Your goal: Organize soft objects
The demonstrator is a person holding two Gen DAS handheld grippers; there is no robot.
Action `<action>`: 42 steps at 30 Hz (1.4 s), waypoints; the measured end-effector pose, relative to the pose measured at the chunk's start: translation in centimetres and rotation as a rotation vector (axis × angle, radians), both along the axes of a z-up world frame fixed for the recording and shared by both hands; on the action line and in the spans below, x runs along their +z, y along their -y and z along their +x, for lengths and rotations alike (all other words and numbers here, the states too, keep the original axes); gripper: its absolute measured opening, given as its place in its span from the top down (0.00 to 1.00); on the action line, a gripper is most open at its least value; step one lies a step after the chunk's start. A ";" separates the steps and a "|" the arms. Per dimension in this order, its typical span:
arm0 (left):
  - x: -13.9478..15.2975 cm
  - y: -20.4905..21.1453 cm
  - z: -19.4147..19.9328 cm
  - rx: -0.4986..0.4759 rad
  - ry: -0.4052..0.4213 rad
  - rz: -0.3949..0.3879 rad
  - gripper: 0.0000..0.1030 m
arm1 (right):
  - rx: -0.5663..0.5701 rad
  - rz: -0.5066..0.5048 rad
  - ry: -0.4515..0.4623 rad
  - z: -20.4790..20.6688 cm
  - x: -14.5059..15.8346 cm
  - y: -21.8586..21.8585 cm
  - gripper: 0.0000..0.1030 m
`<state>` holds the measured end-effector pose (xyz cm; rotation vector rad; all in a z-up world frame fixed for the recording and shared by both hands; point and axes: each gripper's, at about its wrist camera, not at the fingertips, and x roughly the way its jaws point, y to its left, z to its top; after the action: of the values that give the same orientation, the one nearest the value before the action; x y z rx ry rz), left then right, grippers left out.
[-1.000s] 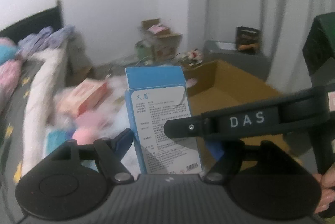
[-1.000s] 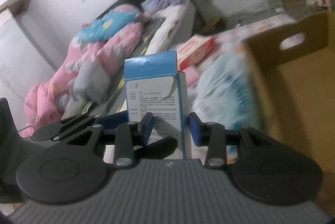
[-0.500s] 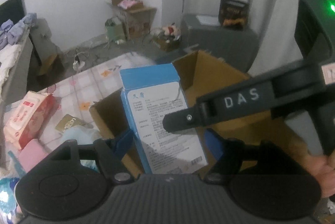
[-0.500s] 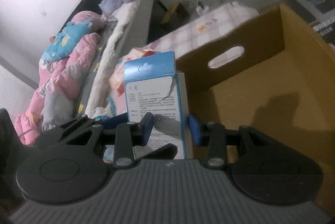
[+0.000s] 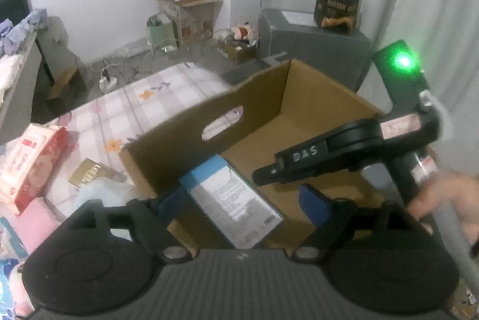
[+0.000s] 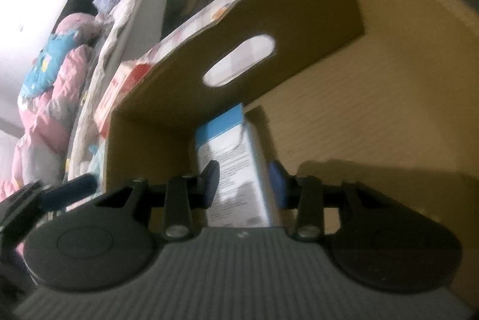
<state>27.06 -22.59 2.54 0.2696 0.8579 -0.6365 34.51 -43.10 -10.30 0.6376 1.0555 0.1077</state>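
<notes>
A blue and white carton (image 5: 236, 197) leans tilted inside the open brown cardboard box (image 5: 209, 116), near its front left corner. My left gripper (image 5: 242, 200) straddles the carton with its jaws opening; the right finger (image 5: 314, 206) stands clear of it. My right gripper (image 6: 244, 179) is shut on the same carton (image 6: 236, 170), its blue pads pressing both sides, low inside the cardboard box (image 6: 299, 5). In the left wrist view the right gripper's black body marked DAS (image 5: 305, 158) reaches in from the right, held by a person's hand (image 5: 449, 200).
Left of the cardboard box, on a floral mat (image 5: 149, 98), lie a red and white tissue pack (image 5: 33, 158), a gold packet (image 5: 89, 173) and a pink pack (image 5: 39, 224). A grey cabinet (image 5: 314, 50) stands behind. A bed with a pink quilt (image 6: 51, 98) runs along the left.
Both grippers carried the upright carton from above the mat over and down into the cardboard box. The left jaws have widened and the carton now leans over.
</notes>
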 end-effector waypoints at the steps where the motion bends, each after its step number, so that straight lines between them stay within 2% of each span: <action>1: 0.5 -0.4 -0.3 0.001 0.001 -0.002 0.16 | -0.007 -0.001 -0.011 0.1 -0.3 0.1 0.64; 7: 2.0 -4.9 -1.3 0.061 0.016 -0.031 0.12 | -0.022 0.009 -0.113 1.5 -3.5 -1.1 0.66; 13: 2.1 -10.0 -1.9 0.154 0.069 -0.020 0.12 | 0.003 0.032 -0.075 2.5 -3.5 -3.0 0.68; 18: 0.9 -12.3 0.6 0.275 0.070 0.001 0.14 | 0.005 0.003 -0.011 1.7 -1.3 -2.9 0.66; 21: -0.3 -12.4 2.6 0.288 0.016 -0.013 0.15 | -0.006 -0.007 0.016 1.0 -0.1 -2.4 0.66; 24: -2.7 -11.5 3.9 0.264 -0.089 0.018 0.16 | -0.018 0.003 0.022 0.1 0.2 -1.8 0.66; 27: -4.7 -10.8 3.9 0.260 -0.122 0.068 0.24 | -0.023 0.014 0.024 -0.4 0.1 -1.4 0.66; 29: -5.1 -11.3 3.3 0.252 -0.122 0.057 0.40 | -0.025 0.019 0.022 -0.7 -0.1 -1.5 0.66; 31: -5.1 -11.1 2.4 0.232 -0.106 0.087 0.60 | -0.027 0.027 0.018 -0.9 -0.3 -1.6 0.66; 34: -4.4 -11.0 1.1 0.206 -0.094 0.113 0.77 | -0.029 0.035 0.021 -0.8 -0.6 -1.6 0.66; 37: -3.7 -11.3 0.3 0.192 -0.139 0.088 0.84 | -0.036 0.047 0.023 -1.0 -0.6 -1.6 0.66; 42: -3.2 -12.7 -1.5 0.194 -0.217 0.038 0.85 | -0.031 0.052 0.023 -1.1 -0.7 -1.7 0.66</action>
<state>25.54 -9.93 -0.70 0.1505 1.0911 -0.4737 33.38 -41.40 -10.98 0.6977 1.0229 0.1154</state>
